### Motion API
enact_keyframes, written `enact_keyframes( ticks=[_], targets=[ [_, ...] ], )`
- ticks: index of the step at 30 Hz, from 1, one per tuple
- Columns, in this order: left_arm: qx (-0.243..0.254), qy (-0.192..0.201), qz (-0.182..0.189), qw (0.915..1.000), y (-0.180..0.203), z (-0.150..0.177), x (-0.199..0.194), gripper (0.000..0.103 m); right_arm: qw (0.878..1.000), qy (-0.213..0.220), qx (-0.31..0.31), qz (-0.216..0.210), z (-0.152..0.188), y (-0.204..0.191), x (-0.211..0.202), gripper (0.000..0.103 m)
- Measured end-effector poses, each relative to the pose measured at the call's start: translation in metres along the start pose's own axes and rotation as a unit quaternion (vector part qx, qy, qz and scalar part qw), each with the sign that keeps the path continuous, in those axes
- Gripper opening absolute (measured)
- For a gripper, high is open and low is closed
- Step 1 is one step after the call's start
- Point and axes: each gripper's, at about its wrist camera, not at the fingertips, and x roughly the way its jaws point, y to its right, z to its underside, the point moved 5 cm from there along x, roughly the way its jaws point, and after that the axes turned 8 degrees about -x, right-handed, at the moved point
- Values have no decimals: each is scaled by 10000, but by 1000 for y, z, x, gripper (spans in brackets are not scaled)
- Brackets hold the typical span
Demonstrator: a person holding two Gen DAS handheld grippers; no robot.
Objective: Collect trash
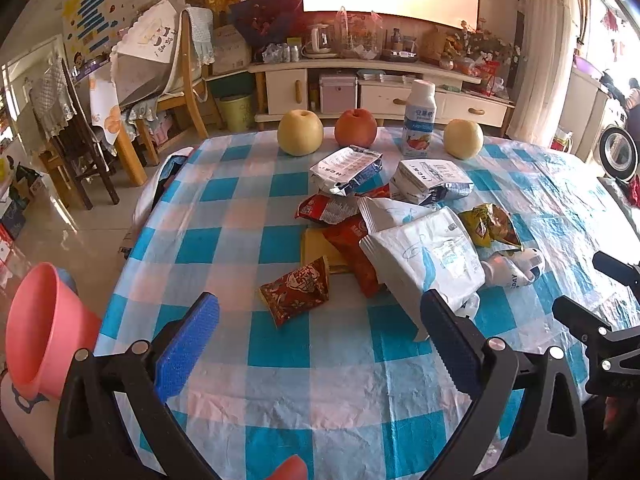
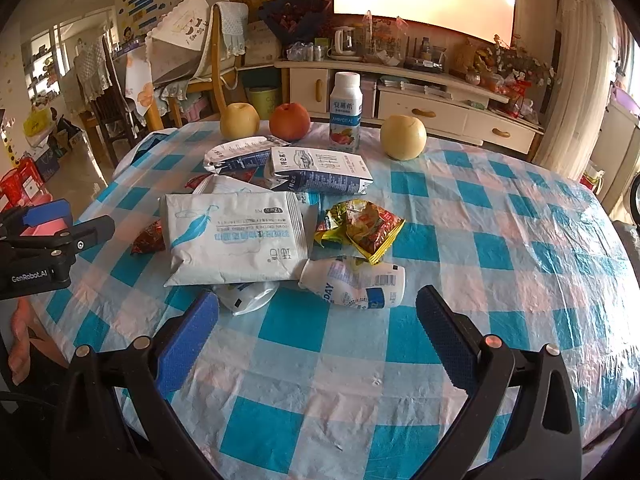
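Ahead on the desk [image 2: 500,216], the wrapper pile [image 2: 236,236] lies before both wide, empty claws, the crushed bottle [image 2: 354,280], long axis crosswise, nearest the right claw [image 2: 318,322], the red wrapper [image 1: 298,294] nearest the left claw [image 1: 320,320].

- Tablecloth [image 1: 280,360]: blue, white and pale pink checks.
- Basin [image 1: 44,328]: pink.
- Gripper pads [image 2: 188,344]: blue on black frames.
- Big packet [image 2: 236,236]: white with a blue feather.
- Apple [image 2: 289,121]: red; pears [image 2: 403,137]: pale yellow.
- Crumpled wrapper [image 2: 360,228]: yellow and red.
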Motion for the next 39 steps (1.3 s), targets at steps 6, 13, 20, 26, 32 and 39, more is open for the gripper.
enact_keyframes(
  ticks=[6,13,20,26,32,39],
  targets=[
    [-5,-6,-3,10000,0,0,0,99,10000,5,7,-14,0,0,2,100],
    [0,-9,10,10000,0,0,0,99,10000,1,17,-15,1,-1,2,100],
    [16,-6,-24,10000,-1,2,2,99,10000,-11,19,-15,2,0,3,100],
    [-5,-10,-2,10000,-2,2,2,99,10000,-15,29,-10,3,1,3,100],
    [-5,-14,4,10000,-2,2,2,99,10000,-39,25,-8,3,2,4,100],
    [4,-25,-10,10000,-2,4,2,99,10000,-44,30,-5,4,2,4,100]
  ],
)
